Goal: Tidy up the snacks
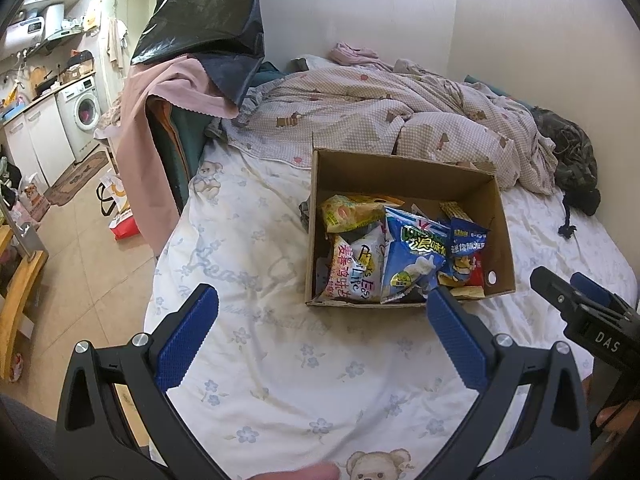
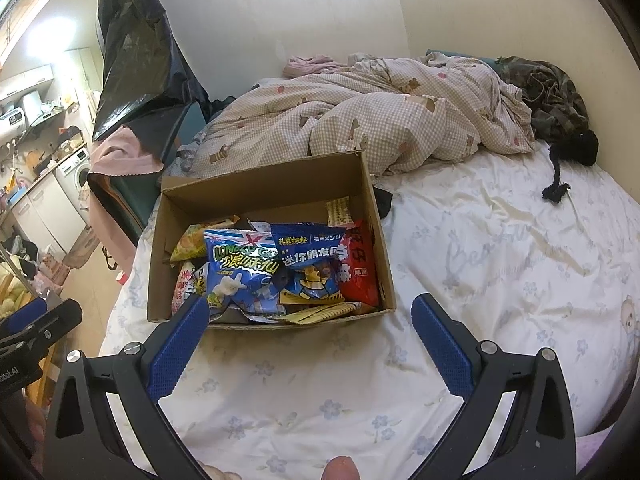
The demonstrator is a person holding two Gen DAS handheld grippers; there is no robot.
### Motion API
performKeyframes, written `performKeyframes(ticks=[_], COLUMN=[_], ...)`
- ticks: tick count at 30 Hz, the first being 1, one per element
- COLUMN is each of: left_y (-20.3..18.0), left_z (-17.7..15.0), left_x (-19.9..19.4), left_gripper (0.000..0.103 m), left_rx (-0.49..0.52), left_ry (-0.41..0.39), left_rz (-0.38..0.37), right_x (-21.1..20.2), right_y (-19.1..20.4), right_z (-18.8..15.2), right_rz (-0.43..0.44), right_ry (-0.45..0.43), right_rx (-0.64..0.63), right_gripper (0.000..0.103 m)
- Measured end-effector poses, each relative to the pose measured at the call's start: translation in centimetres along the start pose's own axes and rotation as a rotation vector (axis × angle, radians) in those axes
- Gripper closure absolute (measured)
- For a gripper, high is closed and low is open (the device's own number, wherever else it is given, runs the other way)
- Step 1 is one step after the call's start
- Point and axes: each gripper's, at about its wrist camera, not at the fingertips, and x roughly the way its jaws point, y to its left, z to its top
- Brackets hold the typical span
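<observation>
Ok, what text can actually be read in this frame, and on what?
"DAS": right gripper body.
"浪味仙": light blue snack bag.
"迷你朋友": dark blue snack bag.
"Life": white snack bag.
"Bear": bedsheet script.
Red snack bag, water heater display, left gripper lettering: not fully readable.

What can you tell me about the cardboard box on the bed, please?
The cardboard box is plain brown corrugated card, open-topped, with a ragged torn far rim and a small round hole in one wall. It sits flat on the white floral bedsheet, its far side near the checked duvet. Snack packets lie heaped inside. Neither gripper touches it.
</observation>
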Motion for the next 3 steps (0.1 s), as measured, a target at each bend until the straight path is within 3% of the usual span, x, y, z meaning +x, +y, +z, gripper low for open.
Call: performKeyframes(ticks=[3], left_y=[-0.09], left_z=[-0.01], left_x=[-0.05], left_gripper=[0.0], left_rx=[0.003], left_ry=[-0.001], left_rz=[-0.001], right_x=[0.05], right_y=[-0.01], right_z=[-0.06], right_rz=[-0.001], right_ry=[-0.001], right_rx=[-0.001], right_gripper=[0.0])
